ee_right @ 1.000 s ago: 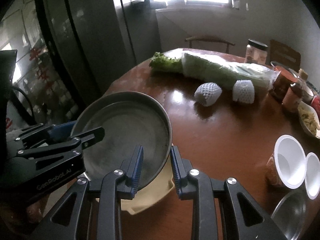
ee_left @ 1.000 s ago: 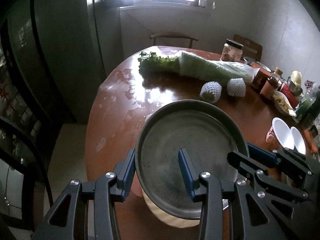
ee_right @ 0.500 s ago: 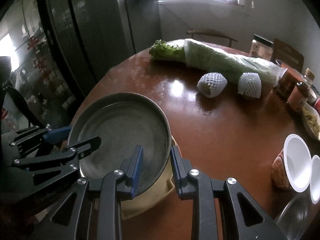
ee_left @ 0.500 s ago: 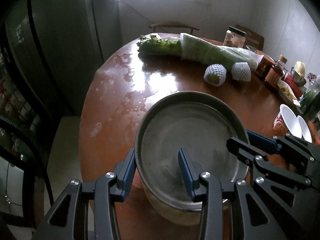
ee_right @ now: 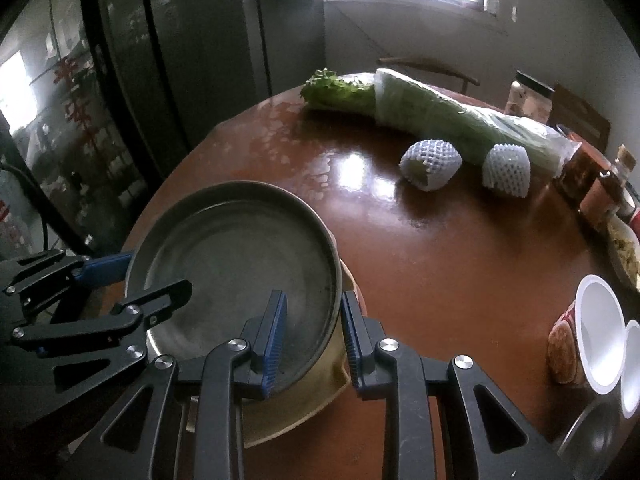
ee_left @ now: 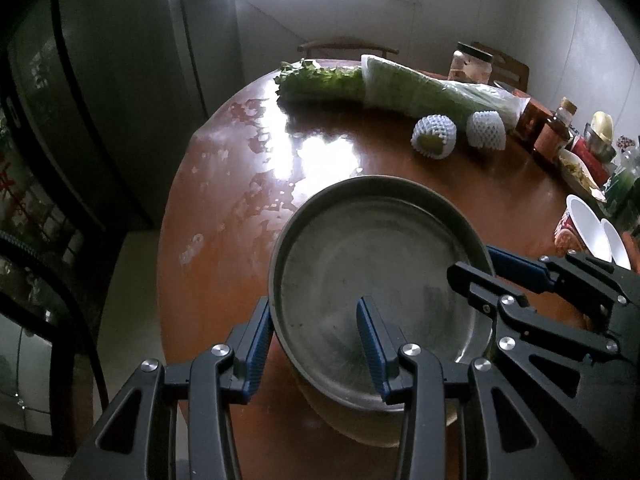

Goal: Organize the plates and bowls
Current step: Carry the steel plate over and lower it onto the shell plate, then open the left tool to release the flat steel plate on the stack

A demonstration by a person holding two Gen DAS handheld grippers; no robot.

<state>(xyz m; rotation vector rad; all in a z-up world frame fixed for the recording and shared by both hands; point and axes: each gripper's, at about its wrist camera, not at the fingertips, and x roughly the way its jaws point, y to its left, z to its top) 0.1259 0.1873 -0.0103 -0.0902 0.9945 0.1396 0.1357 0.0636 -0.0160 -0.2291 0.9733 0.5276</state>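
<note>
I am setting the round metal plate (ee_left: 376,276) onto the cream-coloured dish (ee_right: 304,396) beneath it, near the front edge of the brown table (ee_left: 224,216). My left tool (ee_left: 316,344) straddles its near rim, my right tool (ee_right: 312,332) its right rim; both are part-open, not visibly pinching. Next I would judge both must widen and draw back without dragging it. The plate is dull grey, shallow, upright-walled and empty.

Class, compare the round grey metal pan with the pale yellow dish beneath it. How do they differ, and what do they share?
The round grey metal pan is dull metal; the pale yellow dish is cream-coloured. The pan sits on top, fully visible; the dish lies underneath, showing only an edge. Each gripper's fingers straddle the pan's rim, not the dish's. Both sit at the brown table's near edge.
</note>
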